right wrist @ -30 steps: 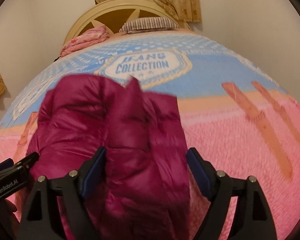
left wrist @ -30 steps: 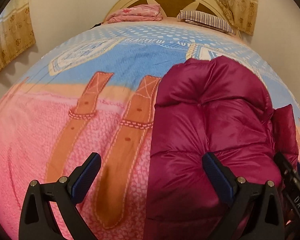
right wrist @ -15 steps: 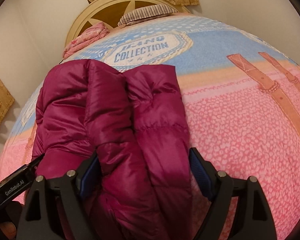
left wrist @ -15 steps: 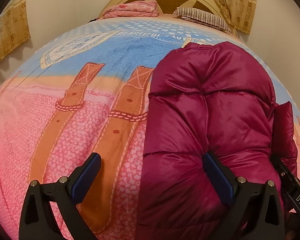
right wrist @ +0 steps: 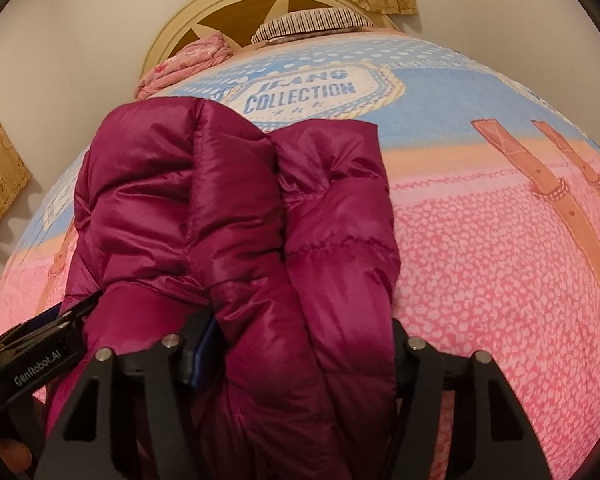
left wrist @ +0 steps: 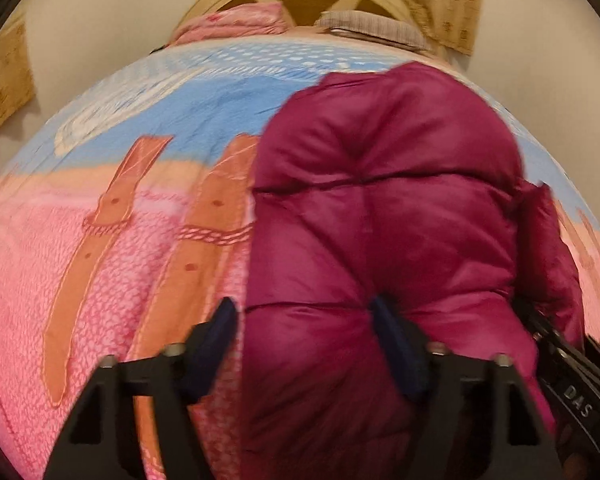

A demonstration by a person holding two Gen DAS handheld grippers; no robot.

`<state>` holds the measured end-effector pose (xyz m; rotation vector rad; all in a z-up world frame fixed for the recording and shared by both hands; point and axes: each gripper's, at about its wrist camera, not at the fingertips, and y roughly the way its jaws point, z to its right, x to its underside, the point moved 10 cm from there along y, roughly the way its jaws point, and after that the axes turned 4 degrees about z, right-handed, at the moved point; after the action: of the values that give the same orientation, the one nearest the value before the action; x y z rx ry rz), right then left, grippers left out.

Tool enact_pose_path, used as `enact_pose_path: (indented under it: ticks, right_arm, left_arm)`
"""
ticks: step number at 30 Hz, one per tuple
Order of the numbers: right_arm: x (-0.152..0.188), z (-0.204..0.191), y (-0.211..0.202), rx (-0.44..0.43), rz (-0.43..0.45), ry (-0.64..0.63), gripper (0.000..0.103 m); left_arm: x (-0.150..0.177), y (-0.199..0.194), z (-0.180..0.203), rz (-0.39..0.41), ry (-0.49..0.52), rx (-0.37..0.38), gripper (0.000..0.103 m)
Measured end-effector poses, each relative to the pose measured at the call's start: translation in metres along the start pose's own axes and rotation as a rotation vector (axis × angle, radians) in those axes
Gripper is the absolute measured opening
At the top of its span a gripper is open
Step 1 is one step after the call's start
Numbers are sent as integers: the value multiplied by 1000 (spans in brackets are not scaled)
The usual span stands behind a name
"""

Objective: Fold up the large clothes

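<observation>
A dark magenta puffer jacket (left wrist: 380,220) (right wrist: 228,208) lies bunched and partly folded on the bedspread (left wrist: 100,264) (right wrist: 484,264). My left gripper (left wrist: 304,312) straddles the jacket's near left edge with its jaws closing. Its right pad digs into the padding, while a strip of bedspread still shows between its left pad and the edge. My right gripper (right wrist: 300,332) is closing on the jacket's near right fold, and the fabric fills the gap and bulges over both pads. Each view shows the other gripper at its edge.
The bed carries a pink, orange and blue printed cover. A folded pink quilt (right wrist: 188,64) and a striped pillow (right wrist: 312,24) lie by the round headboard (right wrist: 236,12). Patterned curtains (right wrist: 0,168) hang on the walls beside the bed.
Both grippers' jaws have narrowed around the jacket's near end. The left view has tipped and blurred slightly, and the jacket sits closer and fuller in both views.
</observation>
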<state>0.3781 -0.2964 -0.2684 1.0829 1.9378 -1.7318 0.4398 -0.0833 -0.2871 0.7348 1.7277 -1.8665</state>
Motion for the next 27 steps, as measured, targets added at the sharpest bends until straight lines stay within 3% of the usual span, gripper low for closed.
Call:
enact_pose_path:
  ticks: [6,8,11,18,27]
  right_arm:
    - [0,-6,-1,-15,8,-32,44]
    - [1,-9,-3,-19,18,-47,38]
    - [0,-14,-9,-18,32,-75,29]
    - [-1,-26,-34,-66,61,-89,23]
    - [6,-73,-61,-137,113,-153,23]
  left_arm:
    - [-2,-6,14,29,89,-36,41]
    - [-2,-11,18,47,135,-63,27]
    - [-6,-23,20,73,171,-70,17]
    - [-11,-60,7,118,182,-80,14]
    - [-12,-117,-43,190,139,-120,14]
